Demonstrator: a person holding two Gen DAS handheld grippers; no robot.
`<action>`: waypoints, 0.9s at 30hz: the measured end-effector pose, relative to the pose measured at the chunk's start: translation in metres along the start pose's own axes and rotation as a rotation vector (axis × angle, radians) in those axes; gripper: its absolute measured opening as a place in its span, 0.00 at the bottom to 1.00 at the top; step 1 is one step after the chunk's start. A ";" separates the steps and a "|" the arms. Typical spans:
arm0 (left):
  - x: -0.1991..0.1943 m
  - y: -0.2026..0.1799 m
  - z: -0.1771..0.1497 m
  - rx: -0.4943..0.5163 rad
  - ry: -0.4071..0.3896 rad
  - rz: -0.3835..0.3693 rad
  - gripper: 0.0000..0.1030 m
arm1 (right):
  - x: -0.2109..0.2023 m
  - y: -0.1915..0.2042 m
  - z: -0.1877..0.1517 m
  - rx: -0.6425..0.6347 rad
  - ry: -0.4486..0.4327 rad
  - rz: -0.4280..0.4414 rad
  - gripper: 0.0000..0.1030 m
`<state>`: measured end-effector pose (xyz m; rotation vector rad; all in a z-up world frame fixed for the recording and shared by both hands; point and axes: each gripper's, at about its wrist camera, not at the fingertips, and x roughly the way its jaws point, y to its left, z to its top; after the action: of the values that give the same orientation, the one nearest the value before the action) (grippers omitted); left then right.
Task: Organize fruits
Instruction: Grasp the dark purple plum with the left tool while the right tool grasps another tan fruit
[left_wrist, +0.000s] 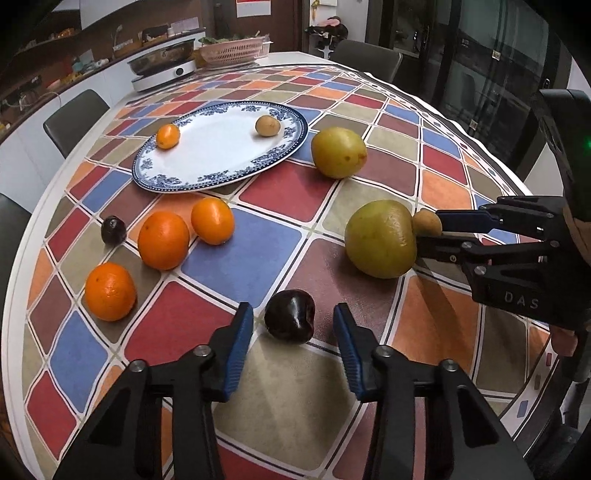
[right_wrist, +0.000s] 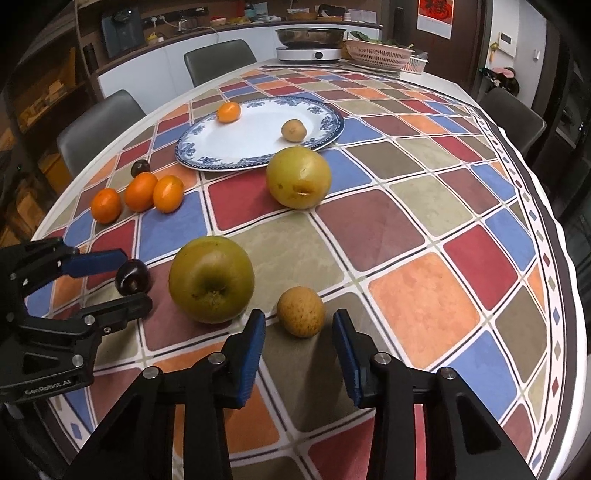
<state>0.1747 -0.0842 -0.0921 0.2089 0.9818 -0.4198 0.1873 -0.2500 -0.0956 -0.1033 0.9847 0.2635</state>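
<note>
My left gripper (left_wrist: 293, 328) is open, its fingers either side of a dark plum (left_wrist: 289, 319) lying on the checked tablecloth. My right gripper (right_wrist: 299, 332) is open around a small brown fruit (right_wrist: 300, 311). Both show in the other view: the left gripper (right_wrist: 136, 275) and the right gripper (left_wrist: 430, 227). A large green pear (right_wrist: 211, 278) lies between the two grippers, another (right_wrist: 298, 177) lies by the blue-rimmed plate (right_wrist: 240, 147). The plate holds a small orange fruit (right_wrist: 228, 112) and a small brown fruit (right_wrist: 293, 130).
Three oranges (left_wrist: 162, 240) and a second dark plum (left_wrist: 113, 230) lie in a group at the table's left. An electric hotpot (right_wrist: 310, 46) and a pink basket (right_wrist: 378, 53) stand at the far end. Chairs (right_wrist: 98, 129) surround the table.
</note>
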 end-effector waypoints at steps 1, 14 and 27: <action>0.001 0.000 0.000 -0.002 0.003 -0.003 0.38 | 0.001 -0.001 0.001 0.003 0.000 0.000 0.34; 0.000 0.002 0.001 -0.023 -0.008 -0.024 0.27 | 0.005 0.000 0.004 -0.001 -0.005 0.003 0.27; -0.036 -0.003 0.009 -0.015 -0.104 -0.037 0.27 | -0.035 0.009 0.004 -0.001 -0.083 0.014 0.27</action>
<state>0.1623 -0.0814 -0.0570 0.1546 0.8873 -0.4526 0.1698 -0.2461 -0.0633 -0.0857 0.9026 0.2788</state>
